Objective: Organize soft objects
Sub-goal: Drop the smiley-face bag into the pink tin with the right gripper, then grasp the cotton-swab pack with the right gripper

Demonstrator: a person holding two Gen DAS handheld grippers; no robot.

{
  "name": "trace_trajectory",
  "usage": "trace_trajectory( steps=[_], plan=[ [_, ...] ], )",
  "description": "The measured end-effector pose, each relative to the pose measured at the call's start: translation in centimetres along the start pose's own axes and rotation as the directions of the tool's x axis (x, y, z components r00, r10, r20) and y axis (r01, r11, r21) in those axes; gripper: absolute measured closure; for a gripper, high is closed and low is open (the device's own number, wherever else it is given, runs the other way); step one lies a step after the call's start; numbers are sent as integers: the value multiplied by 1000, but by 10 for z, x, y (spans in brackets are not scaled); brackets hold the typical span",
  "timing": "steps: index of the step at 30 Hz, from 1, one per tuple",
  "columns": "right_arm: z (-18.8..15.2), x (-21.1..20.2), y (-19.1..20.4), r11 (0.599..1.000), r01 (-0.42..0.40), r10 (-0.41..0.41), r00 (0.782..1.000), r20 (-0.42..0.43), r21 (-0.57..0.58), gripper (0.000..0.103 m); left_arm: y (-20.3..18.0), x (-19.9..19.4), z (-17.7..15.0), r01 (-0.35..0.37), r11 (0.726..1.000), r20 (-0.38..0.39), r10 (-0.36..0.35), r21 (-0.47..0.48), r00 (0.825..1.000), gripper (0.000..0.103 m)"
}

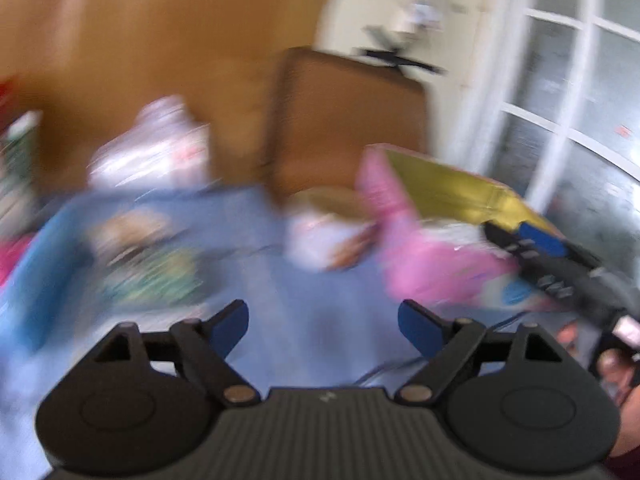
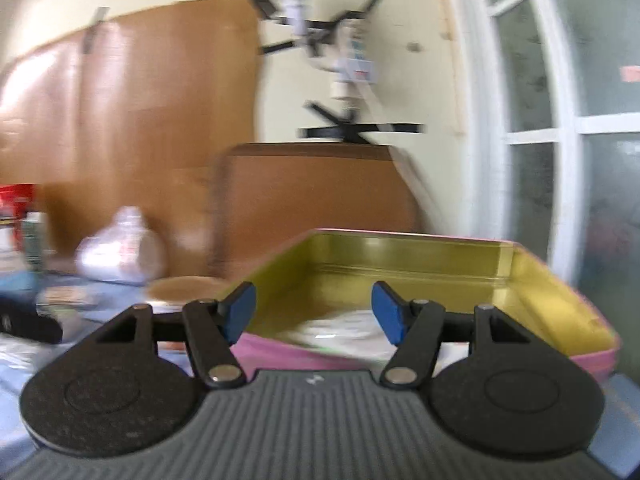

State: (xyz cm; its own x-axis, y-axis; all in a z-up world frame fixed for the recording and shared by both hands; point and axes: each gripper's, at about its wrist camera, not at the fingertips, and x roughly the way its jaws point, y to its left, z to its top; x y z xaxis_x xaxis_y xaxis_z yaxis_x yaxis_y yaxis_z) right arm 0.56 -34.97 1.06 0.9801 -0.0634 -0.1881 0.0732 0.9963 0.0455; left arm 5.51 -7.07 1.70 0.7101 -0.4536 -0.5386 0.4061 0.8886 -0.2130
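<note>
The left wrist view is badly blurred. My left gripper point(image 1: 324, 320) is open over a blue cloth point(image 1: 256, 216), with nothing between its blue pads. Ahead lie a white and pink soft thing point(image 1: 324, 240) and, to the left, a green patterned soft thing point(image 1: 156, 276). At the right stands a pink tin with a gold inside point(image 1: 448, 188); my right gripper point(image 1: 520, 242) reaches over it. In the right wrist view the right gripper point(image 2: 314, 312) is open and empty just above the pink tin point(image 2: 440, 256), which holds something white and flat point(image 2: 340, 328).
A clear plastic bag point(image 2: 120, 256) sits at the back left by a brown board point(image 2: 312, 192) leaning on the wall. Red and green boxes point(image 2: 20, 216) stand far left. A window frame point(image 2: 560, 132) rises at the right. A person's hand point(image 1: 616, 372) holds the right gripper.
</note>
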Motion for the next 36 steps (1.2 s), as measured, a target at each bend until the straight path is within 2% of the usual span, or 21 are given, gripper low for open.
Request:
trace_trajectory(
  steps=[2, 4, 7, 9, 11, 12, 13, 14, 16, 17, 19, 20, 24, 26, 29, 31, 34, 36],
  plan=[
    [1, -1, 21, 996, -92, 92, 995, -25, -6, 37, 37, -18, -13, -74, 993, 6, 75, -88, 997, 18],
    [0, 2, 44, 982, -187, 186, 980, -65, -9, 37, 74, -31, -22, -167, 972, 11, 171, -166, 985, 18],
    [1, 18, 80, 952, -307, 304, 941, -152, 4, 37, 104, -42, -30, -281, 939, 20, 291, -199, 957, 18],
    [7, 34, 105, 926, -378, 372, 905, -204, 9, 36, 114, -45, -36, -309, 929, 30, 321, -204, 946, 18],
    [14, 53, 129, 903, -429, 420, 875, -240, 13, 36, 121, -47, -40, -289, 931, 32, 303, -221, 952, 19],
    [17, 64, 142, 893, -449, 437, 860, -263, 17, 35, 120, -50, -40, -277, 936, 56, 295, -219, 954, 17],
    [21, 78, 155, 884, -466, 452, 843, -292, 23, 28, 116, -51, -40, -283, 937, 74, 303, -204, 950, 17],
    [24, 95, 169, 876, -482, 464, 825, -324, 26, 17, 110, -51, -39, -282, 941, 83, 301, -186, 950, 17],
    [26, 125, 195, 856, -517, 484, 788, -381, 16, 6, 103, -51, -39, -262, 954, 105, 278, -147, 955, 16],
    [25, 138, 205, 849, -528, 482, 775, -408, 2, 6, 100, -52, -39, -260, 956, 117, 276, -135, 954, 14],
    [18, 165, 226, 855, -518, 438, 763, -475, -43, 6, 96, -53, -40, -251, 960, 134, 267, -127, 954, 13],
    [15, 180, 235, 854, -518, 420, 748, -514, -56, 6, 97, -51, -39, -244, 961, 138, 261, -131, 956, 13],
    [6, 214, 250, 858, -510, 376, 708, -598, -64, 8, 105, -54, -39, -205, 963, 146, 231, -173, 962, 13],
    [9, 213, 247, 865, -499, 379, 713, -590, -48, 29, 111, -54, -39, -185, 962, 149, 217, -200, 965, 13],
    [16, 204, 235, 877, -479, 375, 732, -569, -39, 30, 115, -55, -39, -167, 961, 155, 203, -219, 967, 12],
    [22, 194, 225, 894, -443, 340, 772, -536, -70, 30, 114, -56, -40, -166, 962, 160, 203, -217, 966, 11],
    [36, 170, 204, 906, -417, 337, 816, -469, -76, 30, 112, -56, -40, -176, 962, 162, 211, -207, 964, 10],
    [43, 143, 189, 899, -432, 363, 828, -428, -74, 29, 110, -54, -39, -185, 963, 149, 216, -195, 965, 10]
  ],
)
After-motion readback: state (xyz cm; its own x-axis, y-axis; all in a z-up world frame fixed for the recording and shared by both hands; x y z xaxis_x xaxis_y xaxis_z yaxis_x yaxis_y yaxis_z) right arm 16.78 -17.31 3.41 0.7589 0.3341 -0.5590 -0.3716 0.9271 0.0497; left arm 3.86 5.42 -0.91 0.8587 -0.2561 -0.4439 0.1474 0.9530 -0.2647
